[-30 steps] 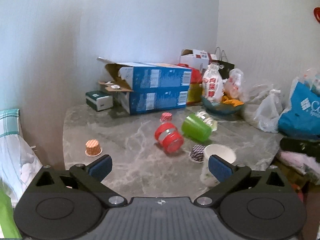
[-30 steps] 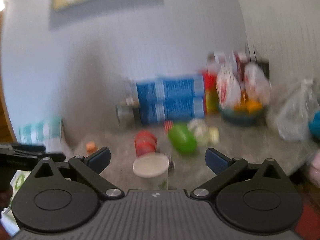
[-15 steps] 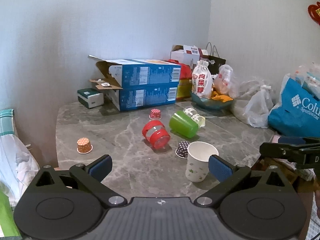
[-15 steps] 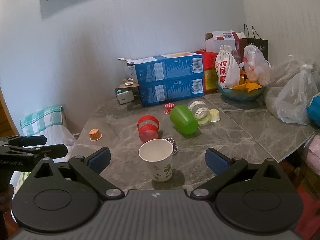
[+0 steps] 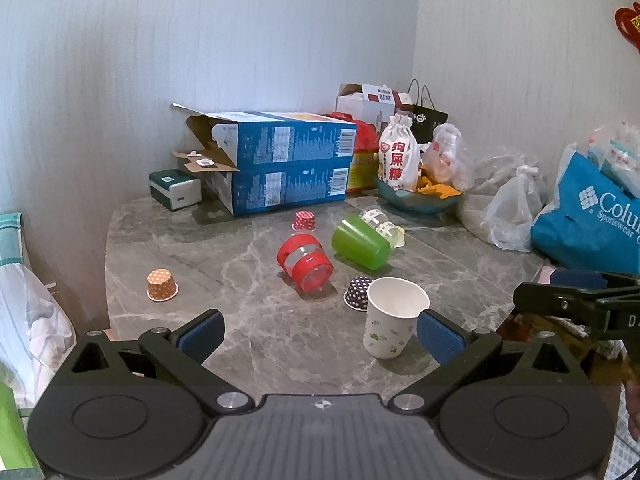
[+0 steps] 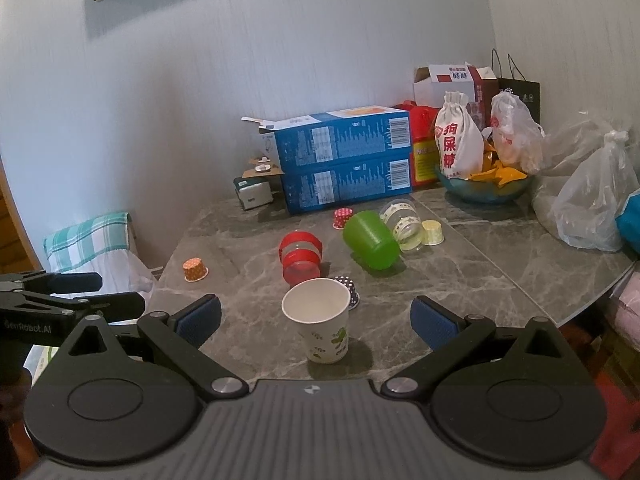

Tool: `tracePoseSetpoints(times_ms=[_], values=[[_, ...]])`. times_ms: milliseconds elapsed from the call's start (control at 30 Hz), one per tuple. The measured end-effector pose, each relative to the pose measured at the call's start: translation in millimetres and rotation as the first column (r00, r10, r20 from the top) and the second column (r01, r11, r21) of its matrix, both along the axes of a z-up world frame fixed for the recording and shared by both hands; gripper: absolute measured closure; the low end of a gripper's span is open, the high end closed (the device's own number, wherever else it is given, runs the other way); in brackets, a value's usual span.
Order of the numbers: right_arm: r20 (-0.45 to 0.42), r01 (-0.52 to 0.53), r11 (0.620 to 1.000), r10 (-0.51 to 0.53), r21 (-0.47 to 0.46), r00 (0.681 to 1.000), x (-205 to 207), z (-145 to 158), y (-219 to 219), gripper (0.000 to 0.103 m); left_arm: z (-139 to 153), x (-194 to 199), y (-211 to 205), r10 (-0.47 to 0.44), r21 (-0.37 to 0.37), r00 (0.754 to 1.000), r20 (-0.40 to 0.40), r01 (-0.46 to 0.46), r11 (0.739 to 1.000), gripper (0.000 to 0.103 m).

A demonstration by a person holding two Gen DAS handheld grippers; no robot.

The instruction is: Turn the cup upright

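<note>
The paper cup [image 6: 322, 322] is seen standing upright on the worktop [image 6: 460, 280], just in front of the red jar [image 6: 300, 258]. Both grippers' jaws are spread apart, nothing held. The flip is judged done; nothing appears left.

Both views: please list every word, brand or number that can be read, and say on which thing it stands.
"狗屎糖": white cloth bag.
"Colu" over "Sportswear", cut off by the frame edge: blue bag.
"SenRobot.AI", first letter unsure: left gripper.
"D", cut off: right gripper.
Blue boxes: barcodes and print too small to read.
Red and white box: print too blurred to read.
</note>
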State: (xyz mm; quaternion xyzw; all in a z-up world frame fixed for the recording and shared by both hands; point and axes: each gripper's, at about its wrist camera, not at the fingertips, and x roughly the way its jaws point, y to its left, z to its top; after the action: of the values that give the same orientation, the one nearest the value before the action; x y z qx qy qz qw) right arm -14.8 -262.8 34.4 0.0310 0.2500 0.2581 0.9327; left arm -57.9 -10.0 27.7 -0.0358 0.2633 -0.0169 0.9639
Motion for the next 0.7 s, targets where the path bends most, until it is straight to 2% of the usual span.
tracePoseSetpoints(times_ms=[700], values=[[0.02, 0.0, 1.0, 0.0, 0.005, 1.0, 1.7, 0.5, 1.8, 0.001, -0.4, 3.4, -2.3, 0.0, -0.004, 1.0, -0.006, 0.0, 1.0, 0.0]])
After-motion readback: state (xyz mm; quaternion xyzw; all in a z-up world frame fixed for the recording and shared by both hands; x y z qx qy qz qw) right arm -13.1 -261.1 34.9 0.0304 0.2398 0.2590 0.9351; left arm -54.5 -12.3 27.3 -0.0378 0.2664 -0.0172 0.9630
